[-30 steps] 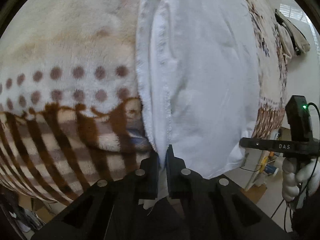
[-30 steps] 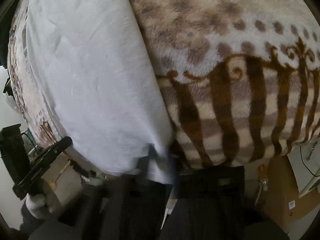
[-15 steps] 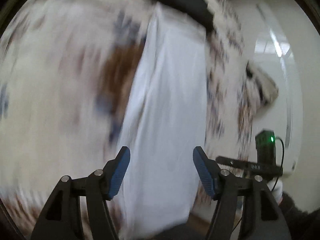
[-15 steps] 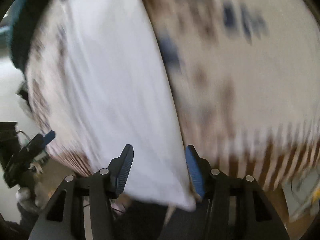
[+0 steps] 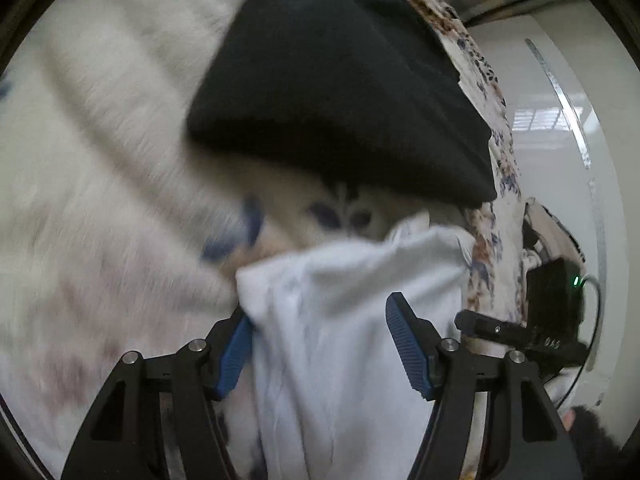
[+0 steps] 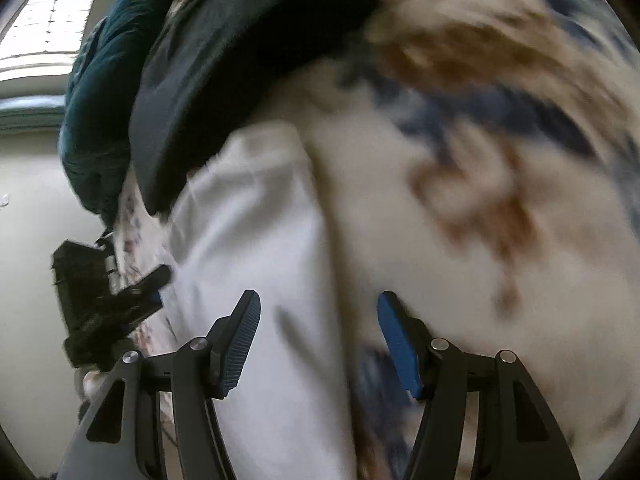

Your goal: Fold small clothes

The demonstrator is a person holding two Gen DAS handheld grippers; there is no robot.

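A white garment [image 5: 344, 320] lies on a fuzzy patterned blanket [image 5: 100, 160]; it also shows in the right wrist view [image 6: 260, 240]. My left gripper [image 5: 320, 344] is open, its blue pads on either side of the garment's left part, holding nothing. My right gripper [image 6: 318, 340] is open over the garment's right edge, empty. A folded black garment [image 5: 340, 80] lies just beyond the white one, also seen in the right wrist view [image 6: 224, 40]. Each gripper shows in the other's view: the right one [image 5: 520, 332], the left one [image 6: 112, 300].
A dark teal cloth [image 6: 100, 100] lies beyond the black garment at the blanket's left edge. The blanket's floral border [image 5: 492, 200] drops off on the right toward a pale floor. A window [image 6: 44, 20] is at the far left.
Both grippers were shut on the white garment's near corners, then opened and let it go. Both have moved forward along the garment toward the black cloth; the views are motion-blurred.
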